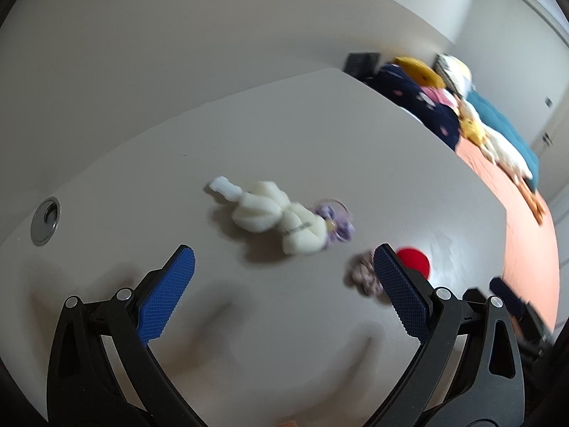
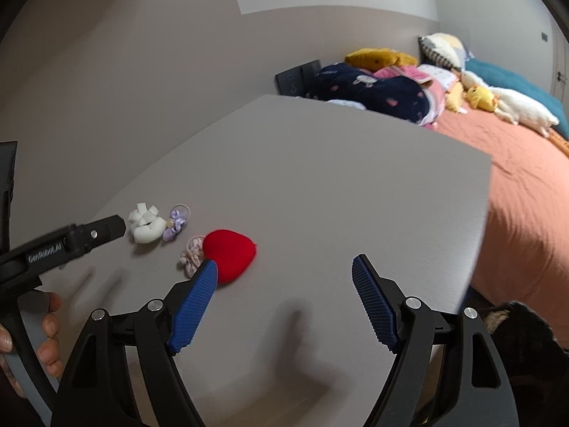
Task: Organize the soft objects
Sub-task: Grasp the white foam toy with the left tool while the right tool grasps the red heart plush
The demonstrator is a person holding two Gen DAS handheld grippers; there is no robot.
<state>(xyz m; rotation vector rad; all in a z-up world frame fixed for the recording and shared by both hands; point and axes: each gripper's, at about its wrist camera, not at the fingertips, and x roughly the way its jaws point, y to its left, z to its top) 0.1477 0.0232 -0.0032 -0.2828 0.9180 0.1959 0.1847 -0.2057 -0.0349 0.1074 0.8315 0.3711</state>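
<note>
Left wrist view: the left gripper (image 1: 284,256), fingers spread wide and holding nothing, hovers above the grey table (image 1: 320,142), aimed at a cream plush toy (image 1: 274,213) lying beside a lilac hair tie (image 1: 338,222), likely the first pick.

Right wrist view: the right gripper (image 2: 284,267), likewise spread and empty, hangs near a red heart cushion (image 2: 231,251) touching a pale scrunchie (image 2: 192,252) (all four soft items lie clustered together). A hand (image 2: 48,323) grips the other tool's handle.

Lighting was soft and dim on my feeds, left wrist view motion-blurred, fisheye bending the edges, faint shadows on the table (image 2: 320,178).
</note>
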